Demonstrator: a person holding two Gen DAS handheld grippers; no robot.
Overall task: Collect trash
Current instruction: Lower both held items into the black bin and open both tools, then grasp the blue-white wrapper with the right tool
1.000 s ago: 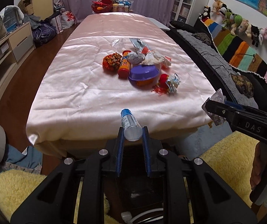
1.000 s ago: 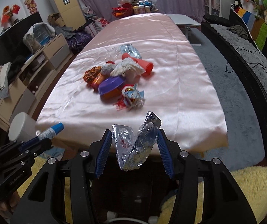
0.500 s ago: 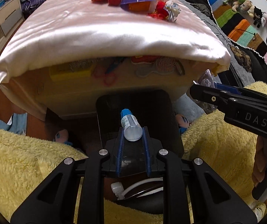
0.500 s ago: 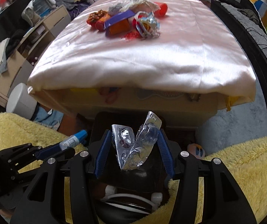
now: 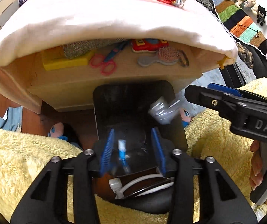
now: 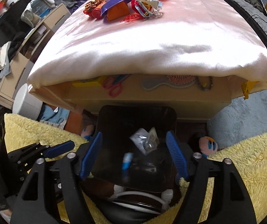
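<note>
Both grippers hang over a black trash bin (image 5: 133,100) on the floor in front of the table; the bin also shows in the right wrist view (image 6: 137,123). My left gripper (image 5: 132,148) is open, and the small blue-capped bottle (image 5: 122,155) is blurred in mid-fall between its fingers. My right gripper (image 6: 133,155) is open, and the crumpled silver blister pack (image 6: 145,141) is falling into the bin. The pack also shows in the left wrist view (image 5: 161,110), the bottle in the right wrist view (image 6: 127,163).
A pile of trash (image 6: 126,5) lies on the pink tablecloth (image 6: 152,43) above. A yellow fluffy rug (image 5: 21,160) surrounds the bin. Small plush toys (image 6: 208,144) lie on the floor beside it. A white cylinder (image 6: 26,102) stands at left.
Both grippers tilted down from the table to the bin and opened. The bottle and the blister pack have left the fingers and are dropping in.
</note>
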